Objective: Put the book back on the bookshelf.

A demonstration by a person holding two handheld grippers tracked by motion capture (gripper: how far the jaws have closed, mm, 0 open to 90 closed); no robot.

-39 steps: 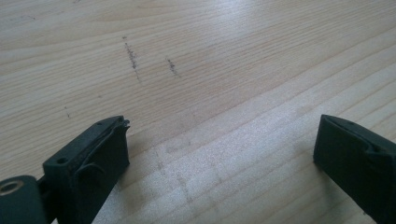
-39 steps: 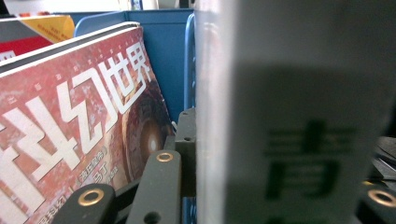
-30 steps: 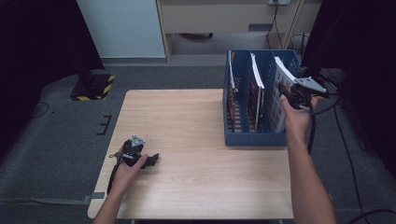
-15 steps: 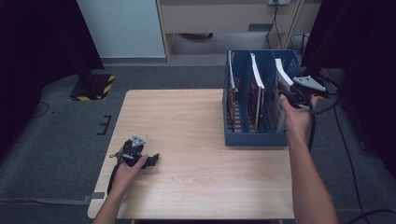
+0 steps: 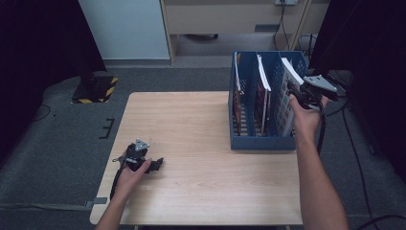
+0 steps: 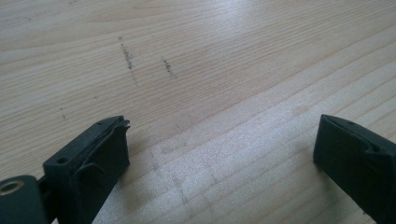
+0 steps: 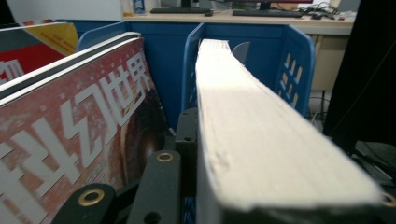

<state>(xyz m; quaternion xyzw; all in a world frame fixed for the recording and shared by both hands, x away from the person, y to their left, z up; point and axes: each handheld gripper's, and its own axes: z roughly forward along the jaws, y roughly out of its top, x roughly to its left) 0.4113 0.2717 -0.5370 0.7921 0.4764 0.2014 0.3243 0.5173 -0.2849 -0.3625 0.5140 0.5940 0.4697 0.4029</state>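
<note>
Two tools work over a pale wood table [image 5: 191, 124] on grey carpet [image 5: 57, 143]: left [image 5: 152, 165] spread, right [image 5: 298, 91] pinching a book [image 7: 261, 140].

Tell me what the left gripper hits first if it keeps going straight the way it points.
Probably the light wooden tabletop: the left gripper, jaws wide open with nothing between them, angles down at bare wood close ahead. How steeply it tilts is hard to judge.

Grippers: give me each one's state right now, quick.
Left gripper: open, nothing between the jaws, resting on the table.
Right gripper: shut on the thick book in the blue file rack.
</note>
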